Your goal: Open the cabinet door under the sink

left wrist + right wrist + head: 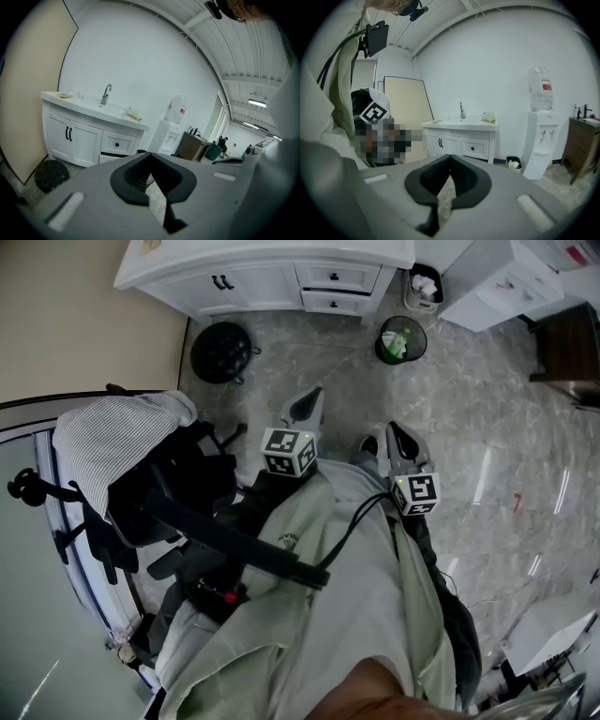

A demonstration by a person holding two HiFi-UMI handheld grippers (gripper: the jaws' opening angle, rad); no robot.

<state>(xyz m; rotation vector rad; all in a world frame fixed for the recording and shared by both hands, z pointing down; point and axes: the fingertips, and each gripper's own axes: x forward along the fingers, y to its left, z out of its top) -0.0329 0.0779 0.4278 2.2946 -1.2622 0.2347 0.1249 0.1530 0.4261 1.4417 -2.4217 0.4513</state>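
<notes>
Cabinet door (pixel 262 287) sits shut under the sink (pixel 104 105), well apart from you. Your left gripper (pixel 305 407) and right gripper (pixel 398 435) are pinched closed and empty. Step closer, open one, and aim for the black handle (pixel 228 282).

Bare floor (pixel 309 357) top centre gives clear passage to cabinet doors (pixel 251 285); black stool (pixel 223 352) upper left, bin (pixel 401 340) upper right flank it.
</notes>
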